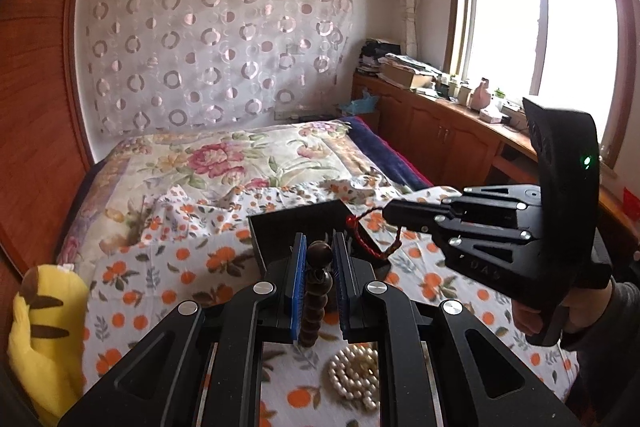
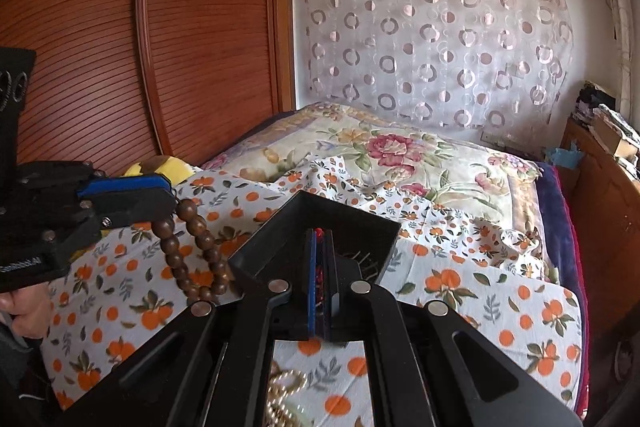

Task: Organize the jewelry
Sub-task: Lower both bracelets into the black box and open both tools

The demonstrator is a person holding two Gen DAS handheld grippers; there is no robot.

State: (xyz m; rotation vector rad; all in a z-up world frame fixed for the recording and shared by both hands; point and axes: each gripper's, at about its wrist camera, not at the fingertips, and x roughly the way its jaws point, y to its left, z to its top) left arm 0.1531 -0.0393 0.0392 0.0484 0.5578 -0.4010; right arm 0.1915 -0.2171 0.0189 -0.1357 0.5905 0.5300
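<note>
My left gripper is shut on a dark brown wooden bead bracelet, held above the bed; from the right wrist view the left gripper shows with the bracelet hanging below it. My right gripper is shut on a red braided cord bracelet; it shows in the left wrist view with the red cord dangling. A black open jewelry box lies on the bed just beyond both grippers. A white pearl necklace lies coiled on the sheet below my left gripper.
An orange-print sheet covers the bed over a floral quilt. A yellow plush toy sits at the left edge. A gold chain lies under my right gripper. A wooden wardrobe stands left, cabinets right.
</note>
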